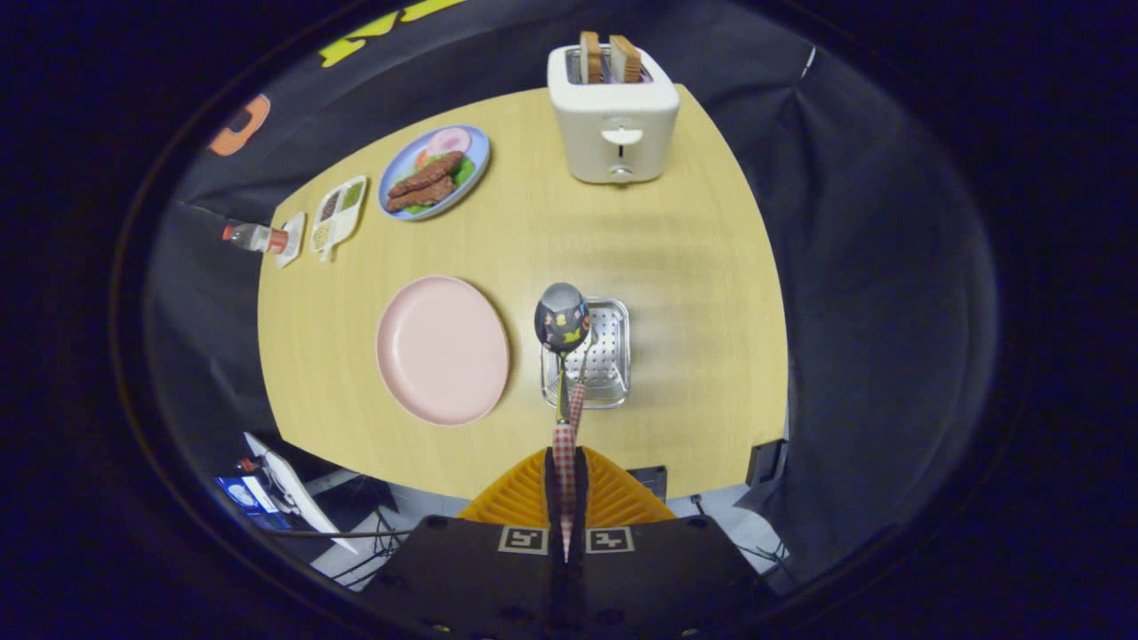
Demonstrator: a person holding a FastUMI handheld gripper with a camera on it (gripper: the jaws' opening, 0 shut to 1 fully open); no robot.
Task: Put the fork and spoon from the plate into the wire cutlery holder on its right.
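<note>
My gripper (565,467) is shut on the red-checked handle of a spoon (562,318). The spoon points away from the fingers, high above the table, and its shiny bowl hangs over the left edge of the wire cutlery holder (609,356). A second checked handle, the fork (578,402), shows just right of the spoon's stem and leans inside the holder; its tines are hard to make out. The pink plate (442,348) lies left of the holder with nothing on it.
A white toaster (613,116) with two bread slices stands at the table's far side. A blue plate of food (434,172), a small divided tray (339,213) and a bottle (255,237) sit at the far left. The table's near edge is just beyond my fingers.
</note>
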